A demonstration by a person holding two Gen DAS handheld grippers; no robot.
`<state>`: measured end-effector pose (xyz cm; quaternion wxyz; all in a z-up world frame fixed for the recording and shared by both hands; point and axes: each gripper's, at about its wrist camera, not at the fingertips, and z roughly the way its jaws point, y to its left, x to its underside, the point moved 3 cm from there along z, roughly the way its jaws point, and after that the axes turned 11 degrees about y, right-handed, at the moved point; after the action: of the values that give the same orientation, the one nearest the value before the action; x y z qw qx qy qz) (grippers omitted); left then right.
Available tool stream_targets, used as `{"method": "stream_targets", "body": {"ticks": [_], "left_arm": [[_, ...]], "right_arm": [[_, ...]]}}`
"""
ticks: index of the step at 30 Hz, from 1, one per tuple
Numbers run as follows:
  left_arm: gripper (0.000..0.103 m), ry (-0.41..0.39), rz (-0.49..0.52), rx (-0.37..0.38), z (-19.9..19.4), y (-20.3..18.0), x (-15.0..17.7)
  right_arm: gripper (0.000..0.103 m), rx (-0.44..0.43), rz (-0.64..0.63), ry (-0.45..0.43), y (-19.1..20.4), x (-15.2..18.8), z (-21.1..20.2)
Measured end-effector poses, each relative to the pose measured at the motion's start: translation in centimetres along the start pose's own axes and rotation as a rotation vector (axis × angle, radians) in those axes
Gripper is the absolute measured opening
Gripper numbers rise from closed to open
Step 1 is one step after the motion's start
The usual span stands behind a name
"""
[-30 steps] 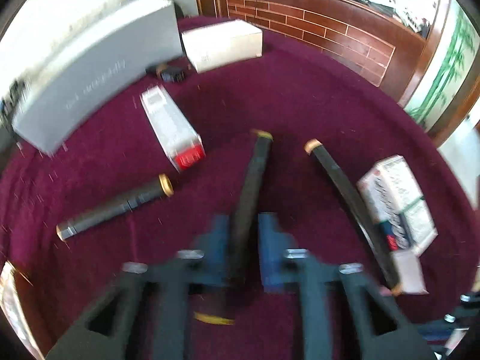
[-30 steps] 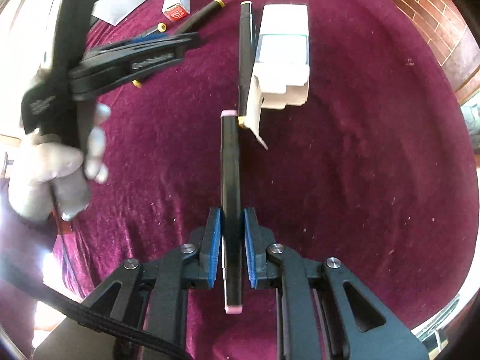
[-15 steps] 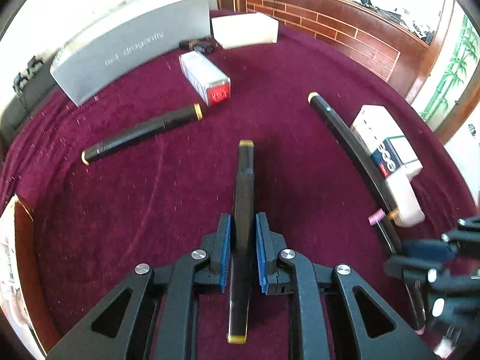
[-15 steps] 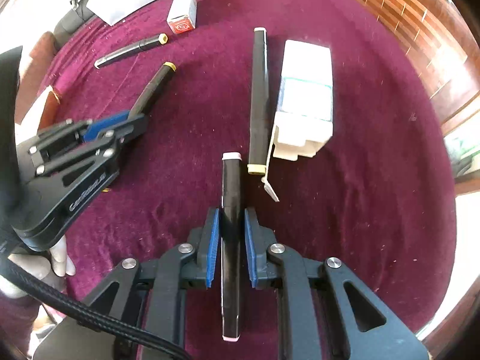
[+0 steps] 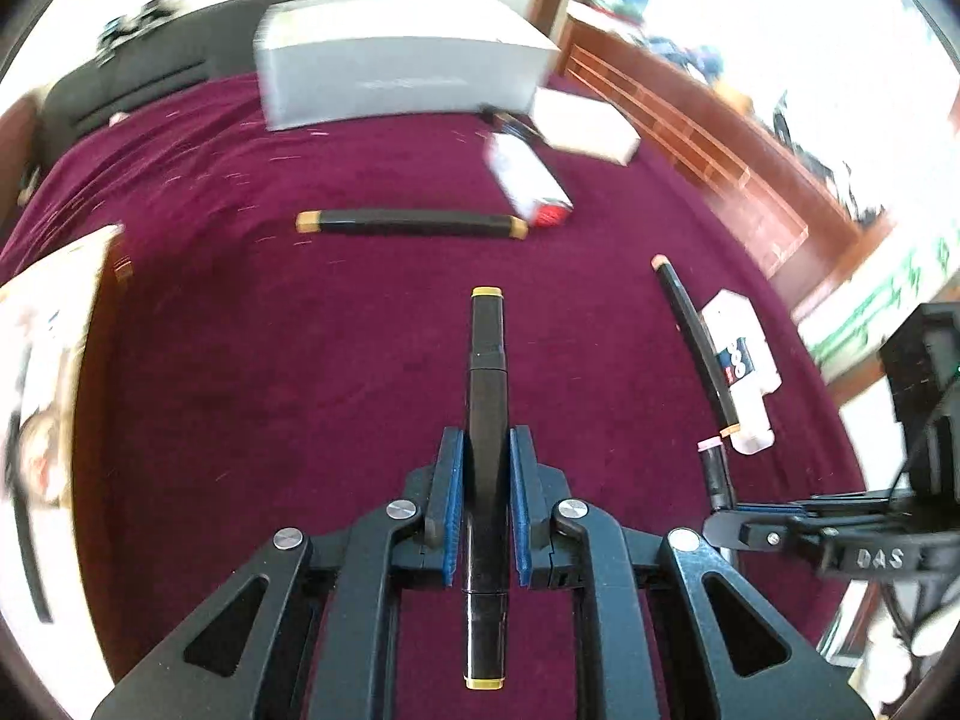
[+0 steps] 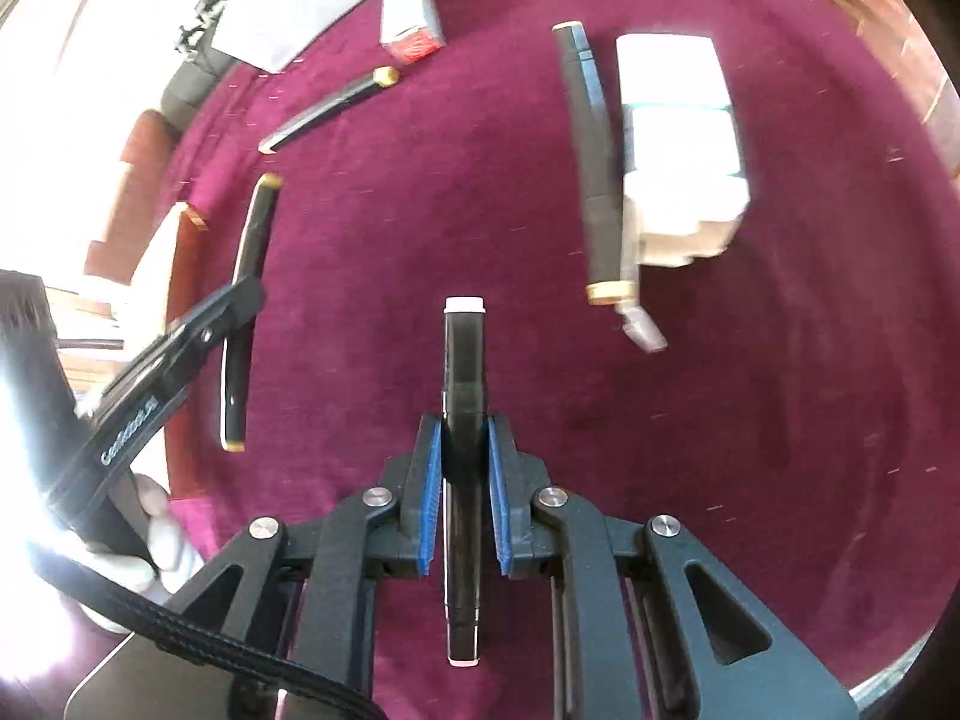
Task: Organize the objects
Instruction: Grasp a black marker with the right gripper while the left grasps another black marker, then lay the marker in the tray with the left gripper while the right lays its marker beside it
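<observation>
Left gripper (image 5: pixel 486 501) jaws clamp a yellow-capped marker (image 5: pixel 487 372), right gripper (image 6: pixel 463 495) jaws clamp a pink-capped marker (image 6: pixel 463 372)

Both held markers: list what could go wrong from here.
1. The left gripper and right gripper are close; they may collide.
2. The pink-capped marker points toward the open white carton and the marker beside it; pushing forward could knock them.
3. The yellow-capped marker sticks far out and may pivot.

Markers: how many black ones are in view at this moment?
4. One yellow-capped marker in the left gripper, one pink-capped marker in the right gripper, one beside the white carton, one near the red-ended box. Others may be hidden.
</observation>
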<state>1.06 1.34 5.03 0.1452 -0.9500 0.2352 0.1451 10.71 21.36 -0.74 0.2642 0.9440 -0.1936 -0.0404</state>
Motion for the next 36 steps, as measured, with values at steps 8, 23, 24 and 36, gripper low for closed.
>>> {"method": "stream_targets", "body": {"ticks": [8,23,24,36], "left_arm": [[0.011,-0.085,-0.201,-0.002,-6.0,7.9,4.4],[0.012,-0.123,-0.477,-0.231,-11.7,25.8,10.5],[0.012,-0.114,-0.481,-0.236,-11.4,26.6,10.7],[0.012,-0.009,-0.404,-0.288,-7.5,31.8,10.1]], "right_arm": [[0.012,-0.099,-0.137,0.042,7.0,1.3,0.5],[0.013,-0.283,-0.314,0.198,24.4,0.5,6.3],[0.013,-0.274,-0.320,0.201,25.3,0.5,6.9],[0.013,-0.151,-0.347,0.296,32.6,-0.5,16.8]]}}
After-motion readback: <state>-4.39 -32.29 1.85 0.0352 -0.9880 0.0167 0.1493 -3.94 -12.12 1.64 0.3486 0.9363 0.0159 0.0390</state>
